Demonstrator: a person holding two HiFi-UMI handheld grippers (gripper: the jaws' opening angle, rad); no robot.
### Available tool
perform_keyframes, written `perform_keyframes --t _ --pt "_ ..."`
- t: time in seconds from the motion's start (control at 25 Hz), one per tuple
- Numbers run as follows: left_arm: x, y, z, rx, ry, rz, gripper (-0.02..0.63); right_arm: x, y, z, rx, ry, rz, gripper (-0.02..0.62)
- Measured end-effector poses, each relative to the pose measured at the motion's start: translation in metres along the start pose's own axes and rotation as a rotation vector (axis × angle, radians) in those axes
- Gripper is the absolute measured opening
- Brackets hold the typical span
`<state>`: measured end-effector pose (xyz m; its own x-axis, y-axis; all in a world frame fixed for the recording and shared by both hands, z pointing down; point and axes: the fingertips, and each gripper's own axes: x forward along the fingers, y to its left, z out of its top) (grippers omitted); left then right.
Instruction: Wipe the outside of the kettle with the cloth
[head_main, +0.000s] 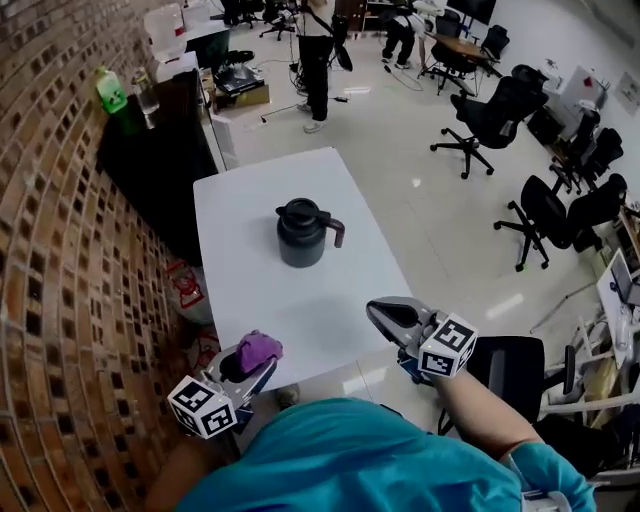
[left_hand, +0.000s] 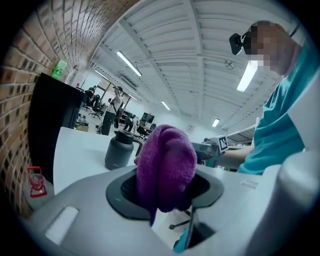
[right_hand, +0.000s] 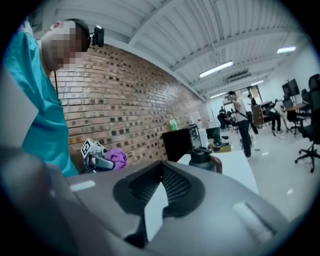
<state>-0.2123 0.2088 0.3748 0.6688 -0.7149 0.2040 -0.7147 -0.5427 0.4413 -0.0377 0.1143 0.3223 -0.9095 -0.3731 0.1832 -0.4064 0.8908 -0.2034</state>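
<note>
A dark grey kettle with a lid and side handle stands upright in the middle of the white table. My left gripper hovers at the table's near left corner, shut on a bunched purple cloth. In the left gripper view the cloth fills the space between the jaws, with the kettle well beyond it. My right gripper is at the near right edge, its jaws together and holding nothing. In the right gripper view, the kettle is ahead and the cloth off to the left.
A brick wall runs along the left. A black cabinet with a green bottle stands behind the table. Office chairs are on the floor at right, a black chair by my right arm. People stand far back.
</note>
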Motion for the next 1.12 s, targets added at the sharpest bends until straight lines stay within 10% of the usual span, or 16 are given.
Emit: perform_keyframes --t 0.64,1.12 --pt "0.168 0.11 0.017 -0.247 0.119 0.204 0.19 0.021 -0.142 -0.013 0.076 0.087 0.204 0.004" --pt "0.226 0.161 -0.012 -0.383 0.365 0.103 0.19 0.016 -0.156 -0.055 0.161 0.153 0.087 0.005"
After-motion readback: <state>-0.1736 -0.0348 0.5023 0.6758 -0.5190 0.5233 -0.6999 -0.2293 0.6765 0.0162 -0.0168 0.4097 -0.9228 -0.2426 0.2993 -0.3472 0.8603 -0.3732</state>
